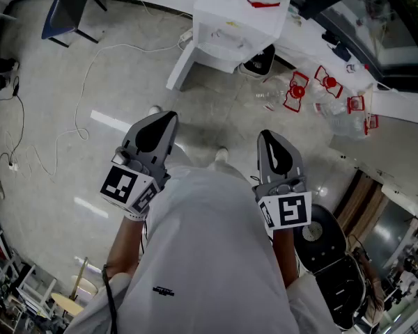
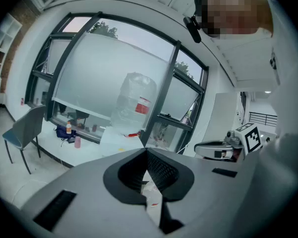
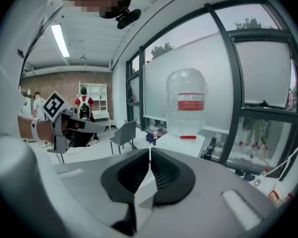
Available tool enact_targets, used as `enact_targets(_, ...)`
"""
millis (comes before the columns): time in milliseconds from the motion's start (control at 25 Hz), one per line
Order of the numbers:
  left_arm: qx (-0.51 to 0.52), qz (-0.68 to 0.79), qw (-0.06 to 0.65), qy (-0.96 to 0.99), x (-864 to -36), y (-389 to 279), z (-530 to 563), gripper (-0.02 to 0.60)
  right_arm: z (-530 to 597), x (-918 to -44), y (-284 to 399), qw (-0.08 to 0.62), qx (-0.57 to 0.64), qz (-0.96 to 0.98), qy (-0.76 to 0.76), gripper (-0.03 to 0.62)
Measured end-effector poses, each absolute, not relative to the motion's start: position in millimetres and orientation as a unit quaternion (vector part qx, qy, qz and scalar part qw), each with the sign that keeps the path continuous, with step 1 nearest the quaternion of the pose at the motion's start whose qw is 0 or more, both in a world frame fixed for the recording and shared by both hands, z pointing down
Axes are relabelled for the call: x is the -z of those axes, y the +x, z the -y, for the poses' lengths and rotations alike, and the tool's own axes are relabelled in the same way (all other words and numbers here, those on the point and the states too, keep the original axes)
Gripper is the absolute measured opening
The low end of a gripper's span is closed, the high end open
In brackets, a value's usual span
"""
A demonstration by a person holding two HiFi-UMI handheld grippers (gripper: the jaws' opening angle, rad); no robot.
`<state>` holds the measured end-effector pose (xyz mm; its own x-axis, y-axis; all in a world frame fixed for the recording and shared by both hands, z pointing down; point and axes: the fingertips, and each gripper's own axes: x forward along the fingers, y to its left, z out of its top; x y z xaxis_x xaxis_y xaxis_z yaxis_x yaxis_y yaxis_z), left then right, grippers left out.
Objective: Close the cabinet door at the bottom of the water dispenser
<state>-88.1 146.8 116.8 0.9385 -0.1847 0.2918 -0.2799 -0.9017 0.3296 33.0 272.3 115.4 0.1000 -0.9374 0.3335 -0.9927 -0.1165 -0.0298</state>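
Left gripper and right gripper I hold side by side, each pressed together on nothing; the water dispenser stands well apart at twelve o'clock.

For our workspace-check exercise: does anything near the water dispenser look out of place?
Yes. On the water dispenser, the bottom cabinet door stands swung open, and clear red-handled water jugs lie tipped on the floor beside it.
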Motion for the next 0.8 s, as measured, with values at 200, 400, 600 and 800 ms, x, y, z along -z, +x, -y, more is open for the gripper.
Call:
enact_targets(200,-0.111,0.138,0.211,0.961,-105.0,-82.2,-253.5,0.006,-339.3,-123.6,49.9,0.071,-0.156,0.668,0.725,0.011)
enact_targets(400,-0.117,0.168,0.208,0.956,-99.8,-101.0,-298.5,0.005,-361.7,-117.3,28.6,0.041,-0.157,0.686,0.709,0.011)
enact_targets(600,-0.107,0.202,0.198,0.953,-91.5,-128.6,-302.9,0.005,-363.2,-103.5,-2.0,0.028,-0.137,0.713,0.687,0.011)
enact_targets(800,-0.088,0.215,0.19,0.954,-79.5,-153.2,-292.3,0.006,-354.6,-89.2,-18.7,0.032,-0.114,0.722,0.681,0.011)
